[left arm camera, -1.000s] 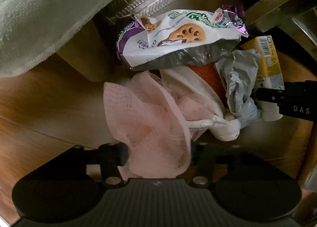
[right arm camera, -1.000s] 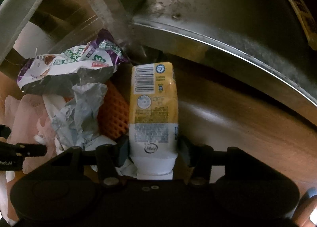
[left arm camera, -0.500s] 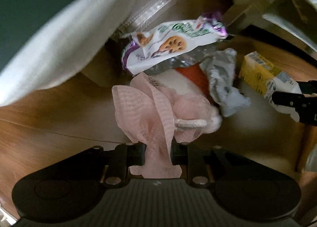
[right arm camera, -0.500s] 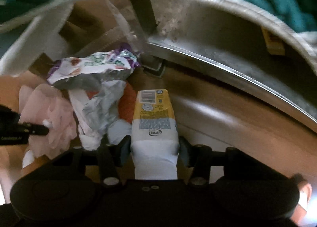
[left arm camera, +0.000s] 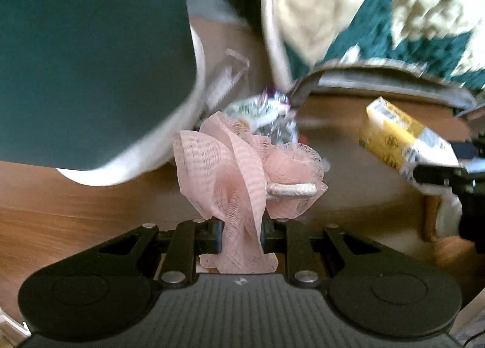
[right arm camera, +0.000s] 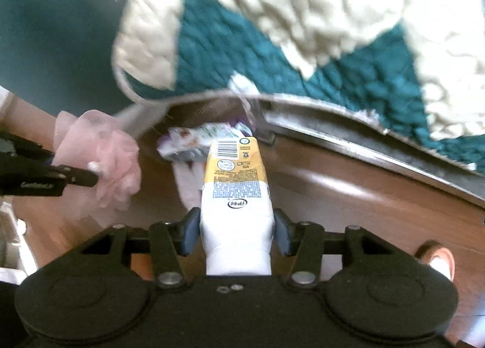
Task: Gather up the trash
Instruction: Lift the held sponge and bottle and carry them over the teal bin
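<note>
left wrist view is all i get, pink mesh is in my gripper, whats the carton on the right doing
Observer: The carton is clamped at its white end by the right gripper, yellow barcode end pointing away.
Operator: anything under it
Observer: A crumpled snack wrapper lies on the wood floor just beyond the carton's far end.
Operator: how does my side look from there
Observer: From the right wrist view the left gripper comes in from the left edge, with the pink mesh bunched around its tip, clear of the floor.
</note>
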Demonstrator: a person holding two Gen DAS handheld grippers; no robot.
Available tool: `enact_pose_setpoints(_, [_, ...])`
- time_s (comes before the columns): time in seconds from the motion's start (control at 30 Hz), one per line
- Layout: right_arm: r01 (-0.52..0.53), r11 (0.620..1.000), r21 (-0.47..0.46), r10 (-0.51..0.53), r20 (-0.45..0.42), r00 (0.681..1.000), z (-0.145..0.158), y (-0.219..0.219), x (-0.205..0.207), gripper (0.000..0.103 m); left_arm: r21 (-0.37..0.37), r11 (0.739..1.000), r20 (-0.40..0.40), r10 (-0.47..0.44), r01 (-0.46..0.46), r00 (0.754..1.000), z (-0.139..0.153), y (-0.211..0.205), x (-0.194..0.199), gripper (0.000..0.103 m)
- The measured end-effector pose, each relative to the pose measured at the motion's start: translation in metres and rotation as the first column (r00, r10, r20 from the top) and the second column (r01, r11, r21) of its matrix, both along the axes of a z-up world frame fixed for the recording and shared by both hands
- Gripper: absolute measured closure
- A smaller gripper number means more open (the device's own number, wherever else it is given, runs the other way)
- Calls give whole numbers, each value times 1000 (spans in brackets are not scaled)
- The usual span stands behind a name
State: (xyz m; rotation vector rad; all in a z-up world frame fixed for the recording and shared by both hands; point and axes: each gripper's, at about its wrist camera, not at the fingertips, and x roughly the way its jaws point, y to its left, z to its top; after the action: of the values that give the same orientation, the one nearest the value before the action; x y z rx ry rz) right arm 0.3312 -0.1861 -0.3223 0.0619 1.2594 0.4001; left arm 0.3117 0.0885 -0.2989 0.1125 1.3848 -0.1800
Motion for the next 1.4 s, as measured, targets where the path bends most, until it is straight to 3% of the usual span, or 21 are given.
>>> enact_pose_setpoints(0.27, [-33,998,60,23,158,987,101,3,-35,54,-53,998,159,39,-31,987,99,-7,-40,83])
enact_pose_setpoints(0.53, [-60,996,64,39,291,956,184,7,-66,54,-126,988,312,129,-94,941,183,-1,-84,83])
enact_pose_setpoints(0.8, [-114,991,71,72,436,897,249,23,-87,54,-168,978,427,187,-125,885,239,13,-108,83])
enact_pose_setpoints(1.07, [-169,983,73,98,567,818,310,51,-74,54,-188,971,532,225,-145,816,297,30,-109,83])
enact_pose_setpoints(1.27, [-213,975,69,126,617,777,335,87,-49,54,-207,960,584,274,-187,764,328,57,-97,83])
enact_pose_setpoints(1.4, [-251,967,46,166,634,756,338,117,-31,54,-209,953,593,303,-221,746,334,75,-84,83])
